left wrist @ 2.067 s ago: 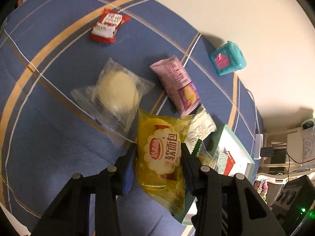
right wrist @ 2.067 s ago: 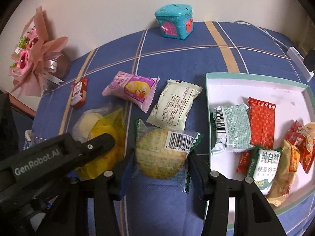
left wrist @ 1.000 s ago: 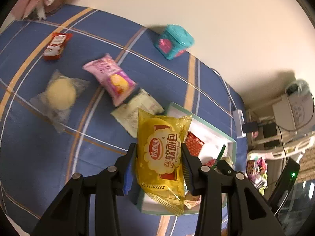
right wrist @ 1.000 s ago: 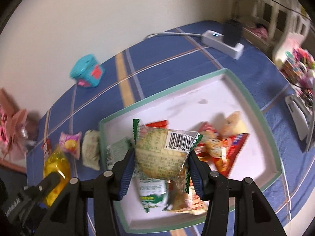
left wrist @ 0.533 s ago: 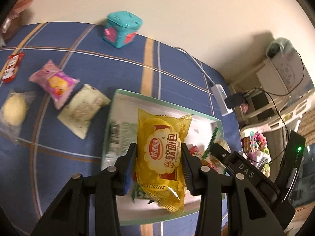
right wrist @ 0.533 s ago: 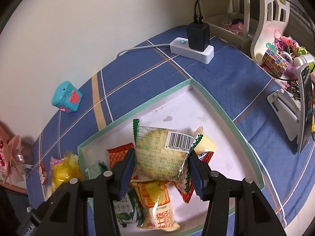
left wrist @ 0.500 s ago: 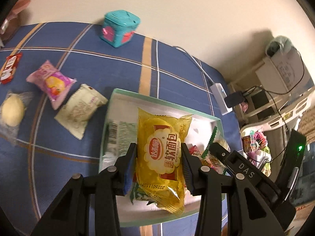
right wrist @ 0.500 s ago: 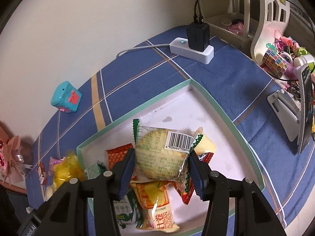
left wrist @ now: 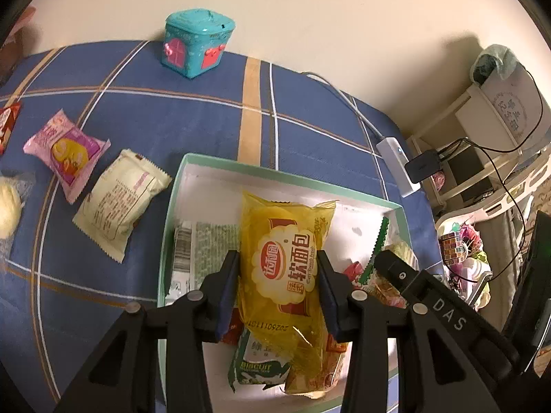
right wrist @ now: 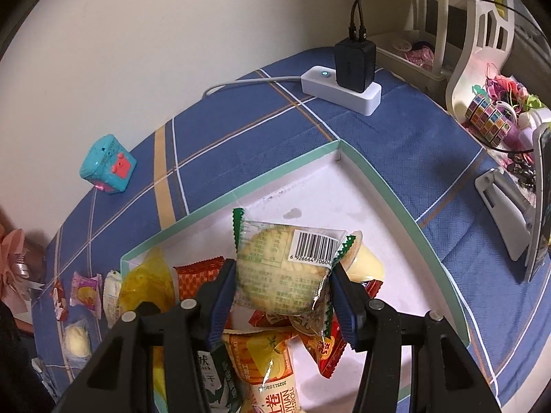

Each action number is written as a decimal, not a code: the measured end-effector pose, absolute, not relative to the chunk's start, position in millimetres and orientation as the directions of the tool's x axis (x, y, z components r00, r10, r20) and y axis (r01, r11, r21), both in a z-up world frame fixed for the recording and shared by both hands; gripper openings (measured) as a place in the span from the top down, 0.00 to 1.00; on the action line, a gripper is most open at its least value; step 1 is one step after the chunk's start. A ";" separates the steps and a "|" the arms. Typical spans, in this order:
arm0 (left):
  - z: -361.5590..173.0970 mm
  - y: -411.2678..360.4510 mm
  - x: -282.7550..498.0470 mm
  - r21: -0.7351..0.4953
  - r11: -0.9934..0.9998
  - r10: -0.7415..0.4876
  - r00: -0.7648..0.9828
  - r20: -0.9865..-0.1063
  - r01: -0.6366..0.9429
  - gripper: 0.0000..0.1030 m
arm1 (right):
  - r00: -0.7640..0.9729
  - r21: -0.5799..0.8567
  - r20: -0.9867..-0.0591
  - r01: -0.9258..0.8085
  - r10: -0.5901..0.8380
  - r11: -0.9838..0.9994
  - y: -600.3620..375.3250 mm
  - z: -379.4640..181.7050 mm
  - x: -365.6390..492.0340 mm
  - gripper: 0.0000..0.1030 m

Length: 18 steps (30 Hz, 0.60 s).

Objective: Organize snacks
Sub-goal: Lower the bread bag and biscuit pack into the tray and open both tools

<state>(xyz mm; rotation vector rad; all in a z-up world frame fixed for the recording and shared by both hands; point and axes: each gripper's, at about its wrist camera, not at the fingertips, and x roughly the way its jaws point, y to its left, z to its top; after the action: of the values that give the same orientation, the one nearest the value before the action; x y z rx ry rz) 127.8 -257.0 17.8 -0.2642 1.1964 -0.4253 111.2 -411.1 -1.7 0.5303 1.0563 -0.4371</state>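
Observation:
My left gripper (left wrist: pixel 278 285) is shut on a yellow soft-bread packet (left wrist: pixel 284 268) and holds it above the green-rimmed white tray (left wrist: pixel 275 175). My right gripper (right wrist: pixel 282 287) is shut on a clear round-biscuit packet with a barcode (right wrist: pixel 286 268), also above the tray (right wrist: pixel 378 186). Several snack packets lie in the tray, among them a green-and-white one (left wrist: pixel 203 244) and an orange one (right wrist: pixel 196 275). The yellow packet also shows in the right wrist view (right wrist: pixel 148 285). The right gripper's body (left wrist: pixel 444 313) shows at the right of the left wrist view.
On the blue plaid cloth left of the tray lie a cream packet (left wrist: pixel 120 199), a pink packet (left wrist: pixel 65 148), a clear-wrapped yellow bun (left wrist: pixel 8 206) and a red packet (left wrist: pixel 7 124). A teal toy box (left wrist: pixel 196 46) stands by the wall. A power strip with charger (right wrist: pixel 344 86) lies behind the tray.
Both grippers have moved with their packets from over the cloth to over the tray. In the last half second both have shifted only slightly.

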 end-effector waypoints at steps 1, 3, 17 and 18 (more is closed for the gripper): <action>18.7 -257.9 127.9 -0.413 0.892 -0.451 0.304 -0.839 0.183 0.57 | 0.426 0.196 -0.900 0.576 -0.087 0.793 -410.7 -1.3 111.2 0.46; 19.4 -259.2 127.8 -0.409 0.893 -0.449 0.307 -0.839 0.190 0.57 | 0.424 0.192 -0.901 0.577 -0.090 0.793 -410.4 -0.1 111.0 0.46; 17.3 -260.7 127.2 -0.390 0.901 -0.432 0.295 -0.852 0.192 0.57 | 0.421 0.181 -0.902 0.574 -0.098 0.798 -408.2 5.2 110.6 0.45; 17.3 -260.4 127.3 -0.390 0.901 -0.431 0.294 -0.853 0.191 0.57 | 0.421 0.180 -0.902 0.574 -0.100 0.799 -407.9 5.8 110.6 0.45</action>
<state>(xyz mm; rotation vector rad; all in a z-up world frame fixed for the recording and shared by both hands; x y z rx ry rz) 127.3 -260.4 17.3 -0.2300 1.2045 -0.4189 110.6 -407.9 5.8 0.5109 1.0609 -0.4455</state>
